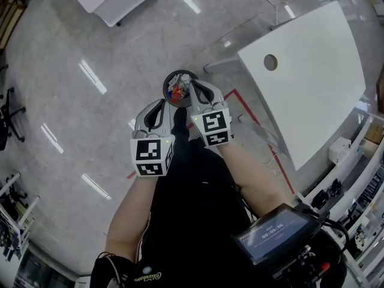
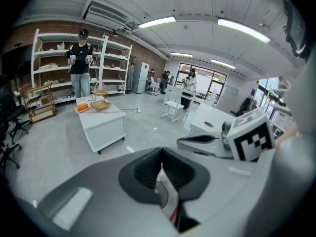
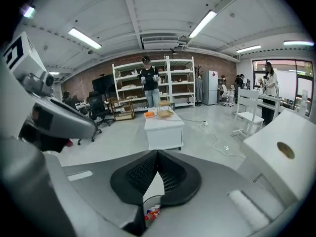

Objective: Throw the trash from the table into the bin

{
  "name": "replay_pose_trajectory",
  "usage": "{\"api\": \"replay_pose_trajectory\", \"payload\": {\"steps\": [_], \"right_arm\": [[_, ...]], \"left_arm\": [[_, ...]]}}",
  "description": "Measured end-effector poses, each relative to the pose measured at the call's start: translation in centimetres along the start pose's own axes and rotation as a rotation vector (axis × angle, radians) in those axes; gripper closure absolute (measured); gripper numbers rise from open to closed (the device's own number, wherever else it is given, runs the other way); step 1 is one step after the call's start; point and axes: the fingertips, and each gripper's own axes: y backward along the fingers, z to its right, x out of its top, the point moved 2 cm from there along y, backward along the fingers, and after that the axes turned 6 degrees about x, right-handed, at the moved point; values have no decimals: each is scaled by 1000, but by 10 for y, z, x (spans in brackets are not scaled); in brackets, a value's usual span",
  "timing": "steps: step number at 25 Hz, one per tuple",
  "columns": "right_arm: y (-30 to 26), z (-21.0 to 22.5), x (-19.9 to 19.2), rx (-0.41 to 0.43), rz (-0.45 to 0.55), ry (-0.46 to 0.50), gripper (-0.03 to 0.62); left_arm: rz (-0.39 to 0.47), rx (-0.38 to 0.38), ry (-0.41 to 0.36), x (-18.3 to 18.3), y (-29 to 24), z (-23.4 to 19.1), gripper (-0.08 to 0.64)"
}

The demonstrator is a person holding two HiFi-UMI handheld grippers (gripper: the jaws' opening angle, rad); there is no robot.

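The person stands over a small round dark-rimmed waste bin (image 1: pixel 166 86) on the glossy grey floor, both tools pointed down at it. The bin lies just ahead of and below both sets of jaws, between their tips in the head view. It holds crumpled red, blue and white wrappers (image 1: pixel 177 92).

The right gripper (image 3: pixel 158 154) has its black ribbed pads pressed together tip to tip, and nothing is caught between them. Through the narrow wedge under its tips you see pale floor, the bin's rim (image 3: pixel 148 200) and a bit of the red trash (image 3: pixel 152 214) inside.

The left gripper (image 2: pixel 160 154) is closed the same way, pads meeting at the tips, with nothing gripped that I can make out. The slit below its tips shows a pale sliver, a grey curve and a red streak.

Each gripper carries a white cube printed with black square marker patterns, which spell no words. Off to the right of the right jaws stands a white tabletop with a round hole (image 1: pixel 312 101), its top bare. Red tape lines (image 1: pixel 243 104) run across the floor between it and the bin.

At the person's waist a dark device with a blue screen (image 1: pixel 271 234) shows pale digits, too small to read surely. Pale script on the black garment is likewise illegible.
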Motion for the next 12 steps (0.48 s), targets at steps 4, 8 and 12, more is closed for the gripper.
{"api": "replay_pose_trajectory", "payload": {"steps": [4,8,12], "right_arm": [[41,6,48,-31,105,-20,594],[102,36,89,-197,227,-47,594],[193,79,94,-409,305,-89,594]], "left_arm": [[66,-53,-42,38,-4,30,552],[170,-192,-130,91,-5,72,552],[254,-367,-217,130,5,151,552]]}}
